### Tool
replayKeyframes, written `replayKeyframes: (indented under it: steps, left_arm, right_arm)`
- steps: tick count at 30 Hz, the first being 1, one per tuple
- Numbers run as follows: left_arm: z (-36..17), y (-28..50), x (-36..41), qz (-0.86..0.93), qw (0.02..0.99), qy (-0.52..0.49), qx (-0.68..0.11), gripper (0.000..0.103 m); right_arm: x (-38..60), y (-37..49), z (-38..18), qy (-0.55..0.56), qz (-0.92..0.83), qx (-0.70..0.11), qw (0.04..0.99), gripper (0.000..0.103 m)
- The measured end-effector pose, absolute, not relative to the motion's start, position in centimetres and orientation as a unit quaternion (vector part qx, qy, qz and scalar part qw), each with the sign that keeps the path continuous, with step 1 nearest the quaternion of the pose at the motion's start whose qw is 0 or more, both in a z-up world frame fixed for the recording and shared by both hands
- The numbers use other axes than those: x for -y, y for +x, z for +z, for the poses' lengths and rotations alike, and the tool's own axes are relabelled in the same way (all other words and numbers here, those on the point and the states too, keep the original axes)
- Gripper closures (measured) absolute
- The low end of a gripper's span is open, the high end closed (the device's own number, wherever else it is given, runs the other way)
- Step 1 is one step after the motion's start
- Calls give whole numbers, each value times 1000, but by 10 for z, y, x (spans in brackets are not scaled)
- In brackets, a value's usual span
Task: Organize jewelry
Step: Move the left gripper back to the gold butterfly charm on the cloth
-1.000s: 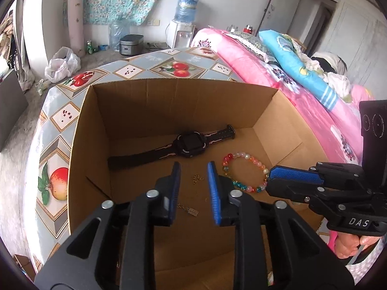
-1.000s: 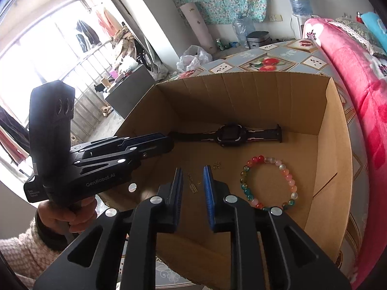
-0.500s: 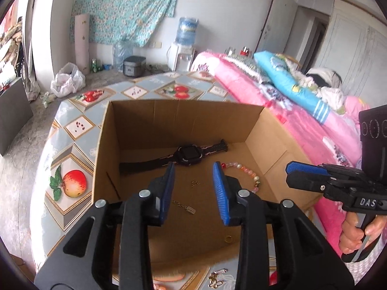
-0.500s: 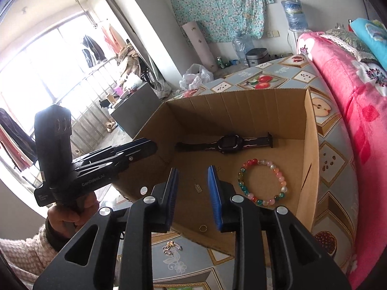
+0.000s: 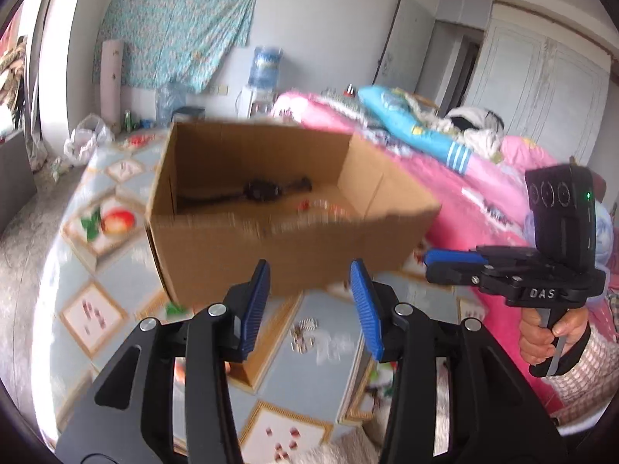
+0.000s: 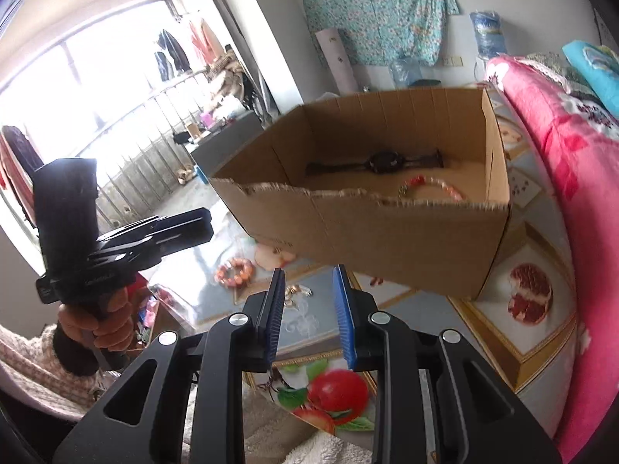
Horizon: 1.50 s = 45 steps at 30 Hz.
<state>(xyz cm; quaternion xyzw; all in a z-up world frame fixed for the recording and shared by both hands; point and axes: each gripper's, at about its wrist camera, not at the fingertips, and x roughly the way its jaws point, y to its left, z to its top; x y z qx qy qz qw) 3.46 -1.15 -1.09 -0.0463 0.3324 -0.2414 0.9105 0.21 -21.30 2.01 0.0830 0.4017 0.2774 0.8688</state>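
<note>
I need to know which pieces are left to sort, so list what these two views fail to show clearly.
- Left wrist view: the small metal pieces on the tablecloth are motion-blurred; type unreadable.
- Left wrist view: the cardboard box near wall hides most of the beaded bracelet and the box floor.
- Right wrist view: the pieces by the left finger of the right tool are partly covered.
- Right wrist view: the pink bead bracelet on the table is blurred.
</note>
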Motion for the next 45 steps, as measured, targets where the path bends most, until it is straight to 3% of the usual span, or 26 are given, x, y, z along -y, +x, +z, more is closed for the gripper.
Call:
replayKeyframes:
  steps: [4, 6, 12, 17, 20, 31, 33, 35, 45]
  left_arm:
    - [-53, 32, 33, -215, 895, -11, -390, 63]
    - [-68, 35, 43, -197, 893, 13, -405, 71]
    - [-86, 51, 51, -186, 891, 13, -414, 77]
    - [-92, 60, 61, -185, 895, 34, -404, 94]
    - [-91, 58, 70, -210, 892, 43, -399, 98]
    - [-90, 37, 83, -268, 878, 42, -395, 97]
    - [-85, 33, 79, -280, 876, 31, -392, 91]
    - [-80, 29, 77, -286, 875, 35, -388, 77]
    - [-85, 30, 108, -238, 873, 124, -406, 77]
  right_arm:
    - [199, 11, -5, 70, 260, -429, 862, 78]
    - [194, 10, -10, 69, 265, -431, 860, 78]
    - [189, 18, -17, 75, 271, -438, 854, 78]
    - [197, 20, -24, 94, 269, -437, 853, 78]
    - [205, 19, -28, 102, 261, -438, 854, 78]
    - [222, 16, -36, 119, 251, -442, 853, 78]
    - [225, 14, -33, 119, 252, -438, 855, 78]
    - [228, 12, -32, 120, 252, -438, 855, 78]
    - [225, 12, -43, 139, 254, -442, 849, 78]
